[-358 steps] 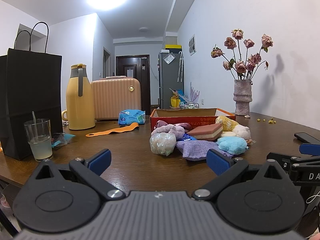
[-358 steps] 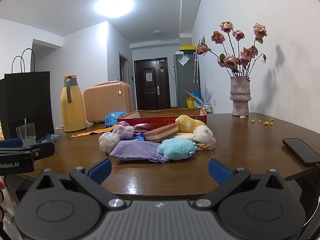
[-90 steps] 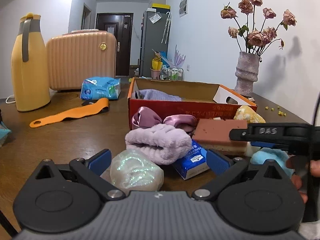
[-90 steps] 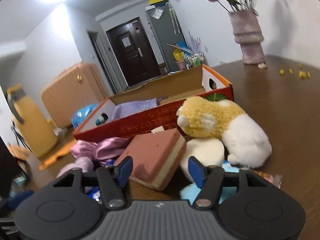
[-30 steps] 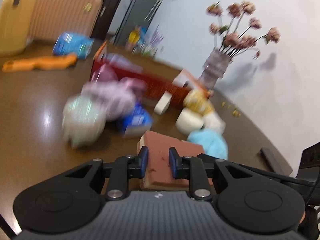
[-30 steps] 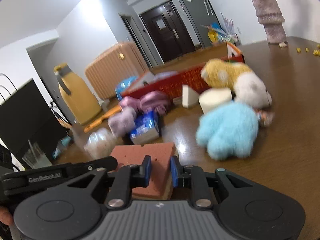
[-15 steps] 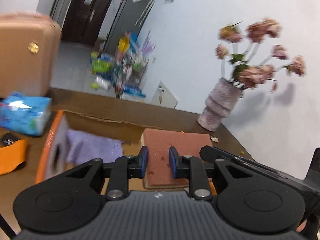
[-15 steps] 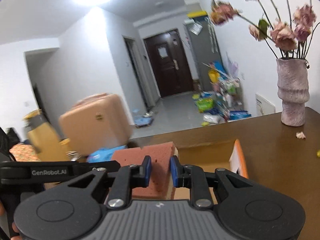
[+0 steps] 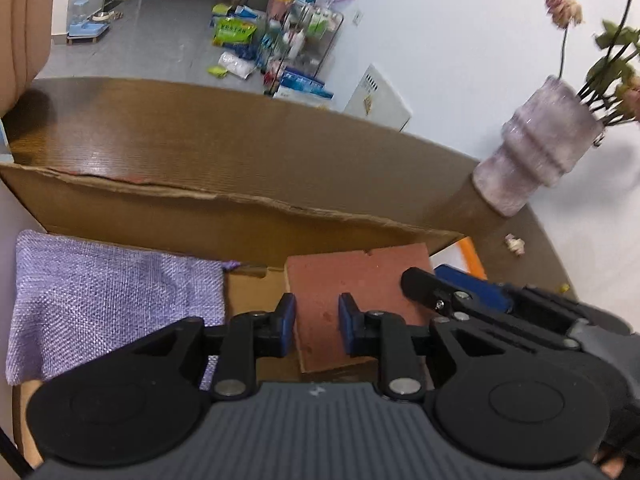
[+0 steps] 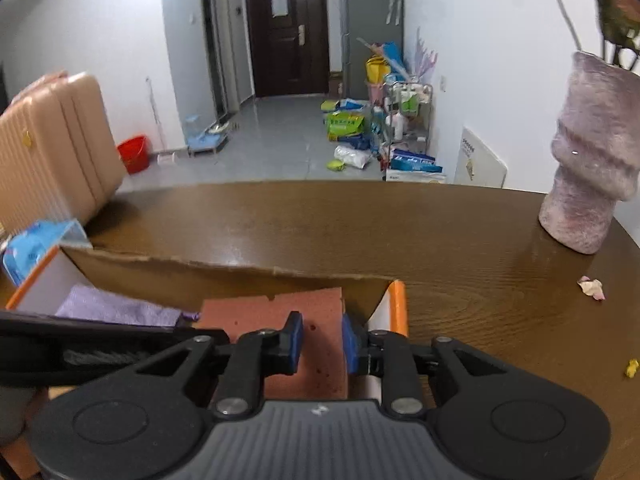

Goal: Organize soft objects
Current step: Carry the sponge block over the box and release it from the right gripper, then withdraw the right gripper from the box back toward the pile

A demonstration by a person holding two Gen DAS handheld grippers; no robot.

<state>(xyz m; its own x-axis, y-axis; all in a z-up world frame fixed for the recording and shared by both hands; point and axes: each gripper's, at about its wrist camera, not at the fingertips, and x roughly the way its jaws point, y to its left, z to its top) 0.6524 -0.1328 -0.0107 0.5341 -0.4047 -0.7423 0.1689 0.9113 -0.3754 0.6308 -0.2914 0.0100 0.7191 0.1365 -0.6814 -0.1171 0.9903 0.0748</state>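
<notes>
L gripper [image 9: 317,322] and R gripper [image 10: 322,340] both clamp reddish sponge block [image 9: 352,280], held over cardboard box [image 9: 200,216] w/ purple cloth pouch [image 9: 108,300] inside.

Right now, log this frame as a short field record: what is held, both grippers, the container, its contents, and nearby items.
held item: red-brown sponge block
left gripper: shut on the sponge block
right gripper: shut on the same block
container: cardboard box, open top
block position: over the box's right end
already in box: purple cloth pouch, lying flat at left
nearby: vase on the table, right of the box
</notes>
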